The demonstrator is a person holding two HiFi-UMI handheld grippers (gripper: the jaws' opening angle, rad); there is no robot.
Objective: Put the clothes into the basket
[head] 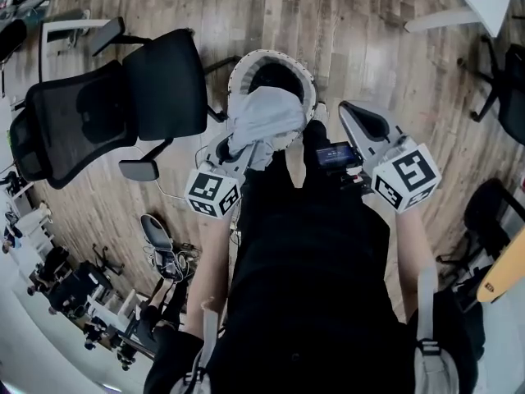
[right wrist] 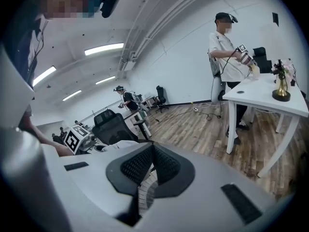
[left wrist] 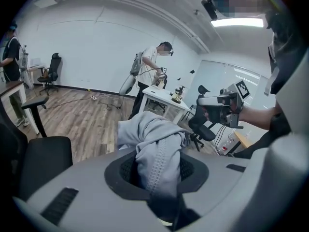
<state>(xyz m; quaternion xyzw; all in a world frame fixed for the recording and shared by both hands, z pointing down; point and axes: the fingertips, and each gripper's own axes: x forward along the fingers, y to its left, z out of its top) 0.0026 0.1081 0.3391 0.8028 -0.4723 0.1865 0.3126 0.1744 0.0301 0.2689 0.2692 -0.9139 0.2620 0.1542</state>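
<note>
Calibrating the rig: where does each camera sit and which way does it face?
Head view: on the person's head, facing steeply down; shows black-clad torso, left forearm, right forearm, left tongs, right tongs, grey cloth garment over round white perforated basket.
Left gripper view: on the left tongs, looking along them at the gripped garment; right forearm shows.
Right gripper view: on the shut right tongs, facing a white rectangular table; left forearm shows.
Both gripper views share that table.
</note>
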